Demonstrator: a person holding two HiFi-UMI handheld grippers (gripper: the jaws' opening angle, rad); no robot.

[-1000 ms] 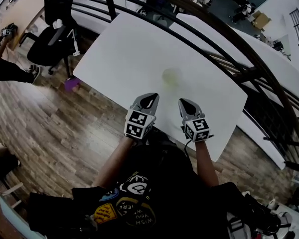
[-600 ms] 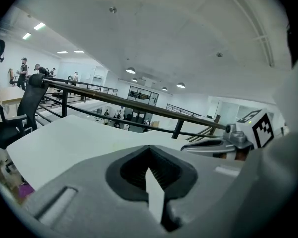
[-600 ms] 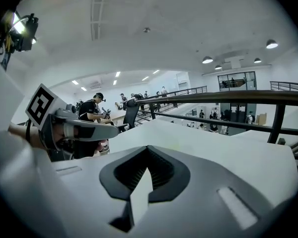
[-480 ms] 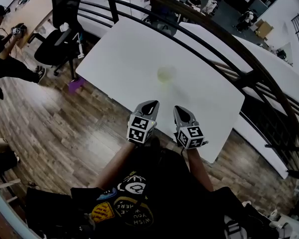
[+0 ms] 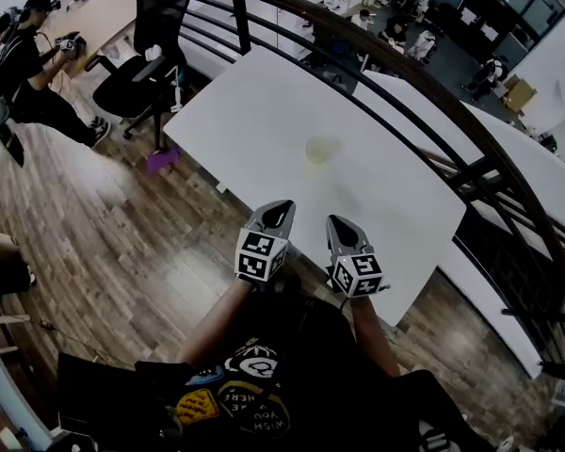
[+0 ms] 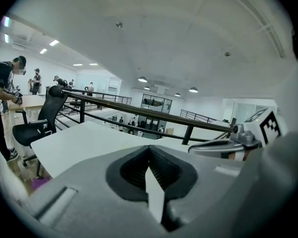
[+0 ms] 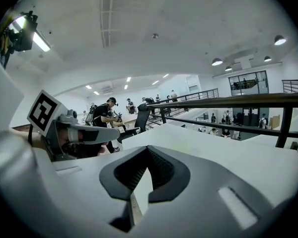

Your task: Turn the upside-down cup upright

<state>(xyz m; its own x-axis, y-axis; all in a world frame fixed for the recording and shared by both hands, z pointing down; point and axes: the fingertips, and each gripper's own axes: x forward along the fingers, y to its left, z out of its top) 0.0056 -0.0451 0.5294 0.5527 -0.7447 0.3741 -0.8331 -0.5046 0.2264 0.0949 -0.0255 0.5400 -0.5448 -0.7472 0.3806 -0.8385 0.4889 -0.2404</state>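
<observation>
We hold both claws over the near edge of the white tabletop (image 5: 254, 111), side by side and a little apart, each pointing forward and slightly down. The left claw (image 5: 280, 209) is clenched, its two dark pads pressed together with nothing between them, as the left gripper view shows. The right claw (image 5: 337, 224) is clenched too and just as empty; in the right gripper view its pads meet along one seam. The cup (image 5: 321, 150), a pale, translucent yellow-green thing, stands alone near the middle of the tabletop, beyond both claws and well apart from them. From the head view it is too blurred for us to say which way up it sits. A dark curved railing (image 5: 424, 111) runs along the far side of the tabletop. To the left, on the wooden floor (image 5: 113, 234), stands a black office chair (image 5: 146, 69), and farther left a person (image 5: 28, 73) in dark clothes.
</observation>
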